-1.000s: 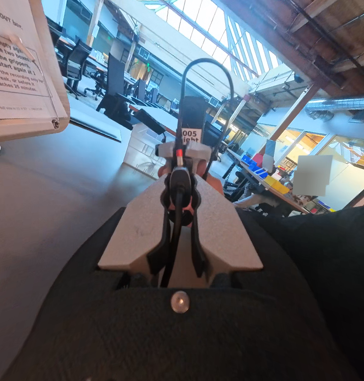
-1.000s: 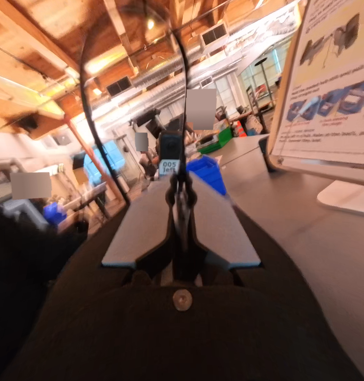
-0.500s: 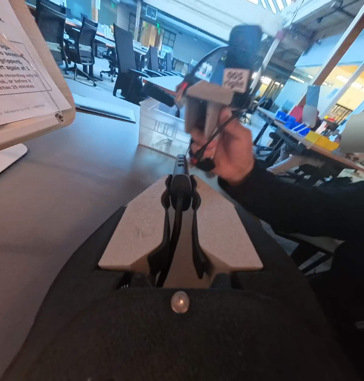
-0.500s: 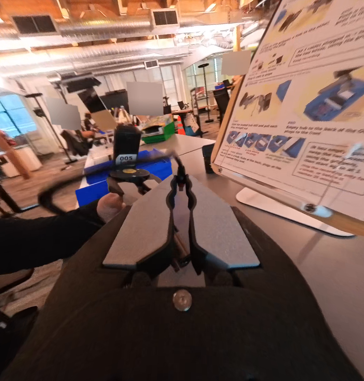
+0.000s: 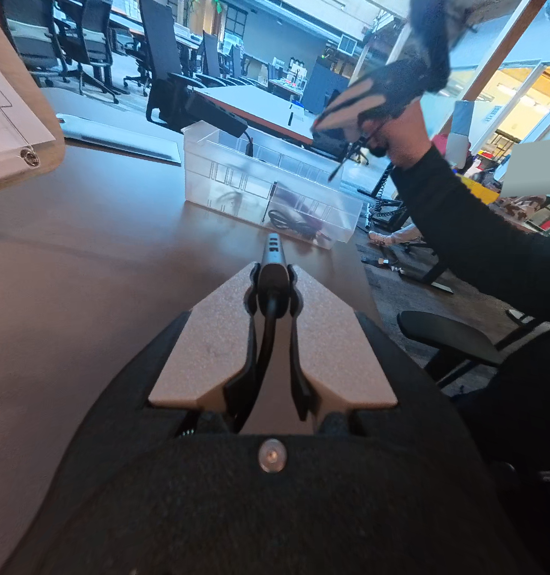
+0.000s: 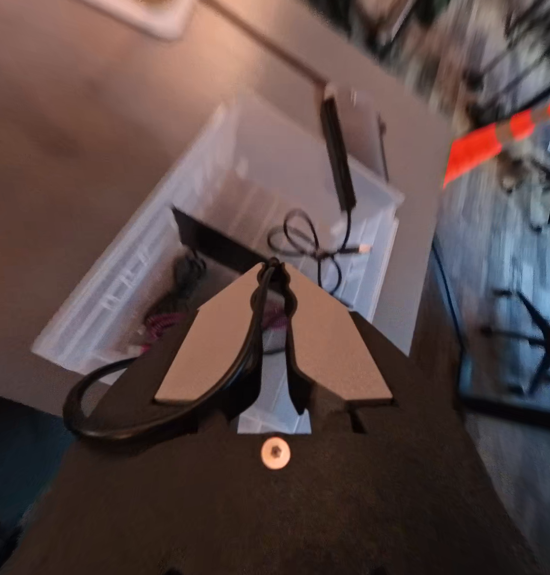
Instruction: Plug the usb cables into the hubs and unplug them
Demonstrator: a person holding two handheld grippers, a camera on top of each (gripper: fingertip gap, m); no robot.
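Left hand-held gripper [image 5: 273,281] clamps a slim grey hub [image 5: 273,250].

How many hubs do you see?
2. One hub is held in the left tongs; another rests on the clear bin's far rim. More may hide among the cables inside.

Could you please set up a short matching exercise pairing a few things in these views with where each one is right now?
Things:
1. grey hub
2. black cable
3. clear bin
4. long black hub

Places:
A. resting across the bin's far rim
B. standing on the table
C. clamped in the left tongs
D. clamped in the right tongs

Pairs: 1-C, 2-D, 3-B, 4-A
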